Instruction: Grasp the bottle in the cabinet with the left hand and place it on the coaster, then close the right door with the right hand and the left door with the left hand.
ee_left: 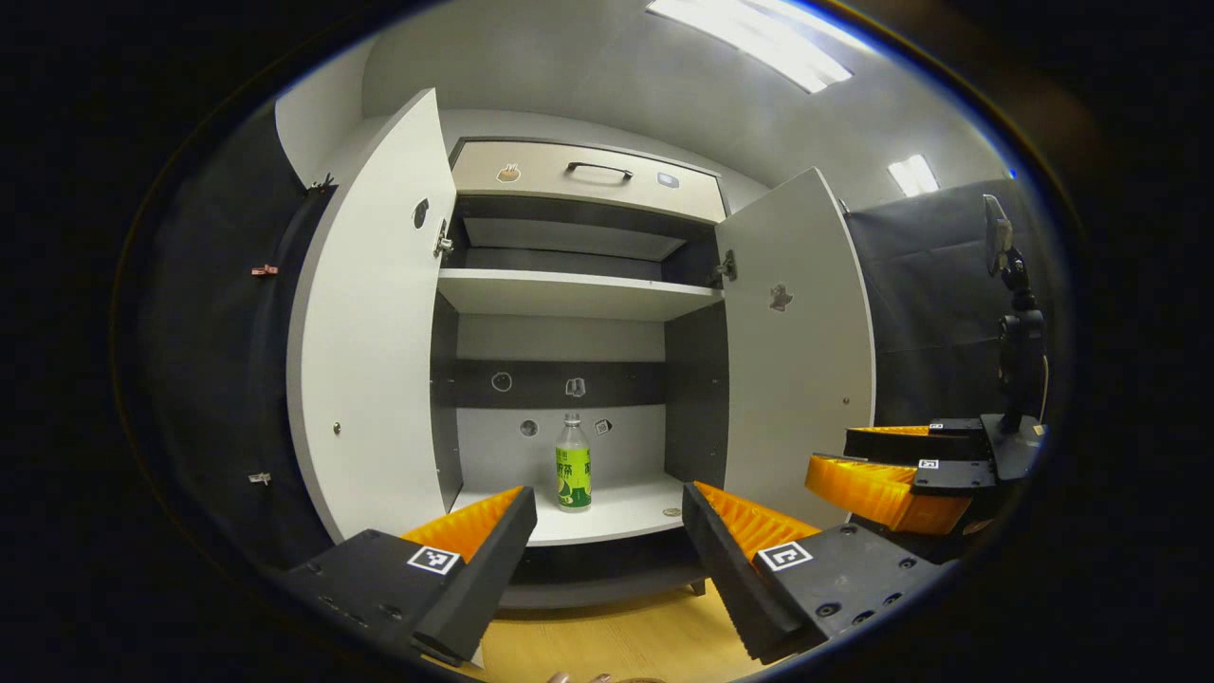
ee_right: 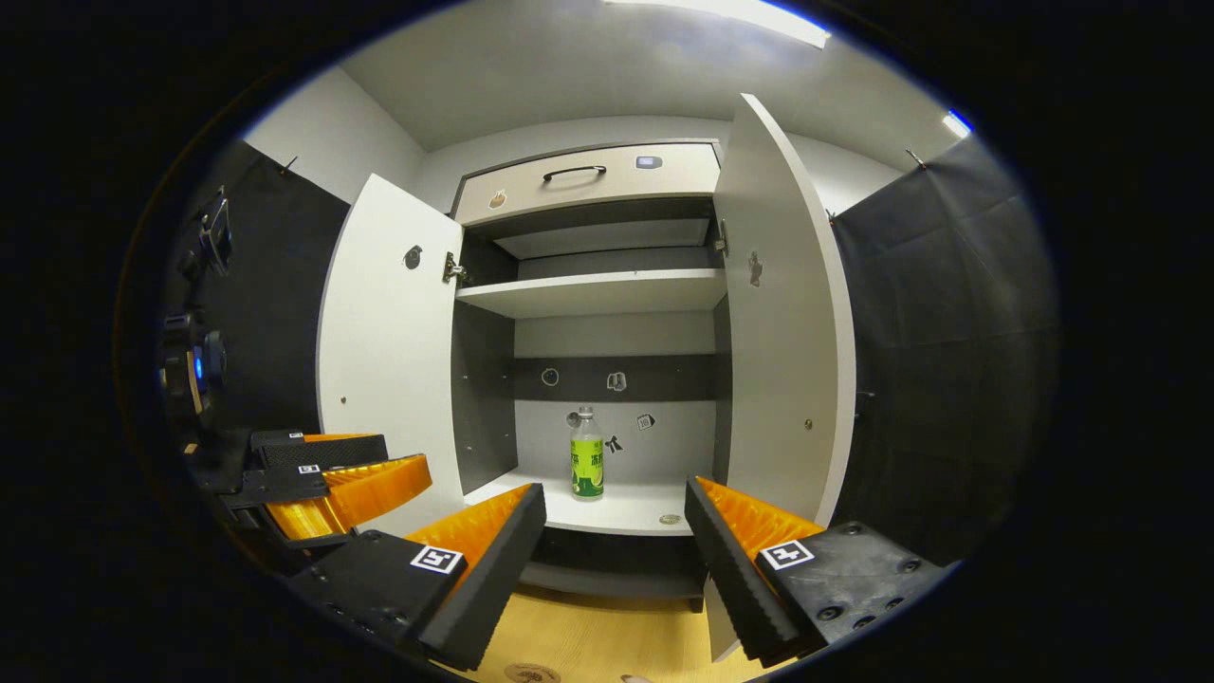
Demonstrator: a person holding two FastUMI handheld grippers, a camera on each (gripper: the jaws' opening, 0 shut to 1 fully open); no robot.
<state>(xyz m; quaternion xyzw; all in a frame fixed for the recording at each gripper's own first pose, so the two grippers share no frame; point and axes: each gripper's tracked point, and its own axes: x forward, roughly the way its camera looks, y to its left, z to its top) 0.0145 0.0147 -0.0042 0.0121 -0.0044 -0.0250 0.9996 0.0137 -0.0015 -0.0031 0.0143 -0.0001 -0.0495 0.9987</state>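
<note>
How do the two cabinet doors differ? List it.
Both stand open. The left door carries a dark round sticker near its top; the right door carries a pale figure sticker. In the right gripper view, the right door looms taller and nearer, the left door smaller. Both are plain white.

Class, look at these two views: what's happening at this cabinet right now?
A person holds two grippers in front of an open cabinet. Both doors stand wide open. A green-labelled bottle stands upright on the lower shelf, untouched. The left gripper and right gripper are both open and empty, short of the shelf. Nothing has been picked up yet.
</note>
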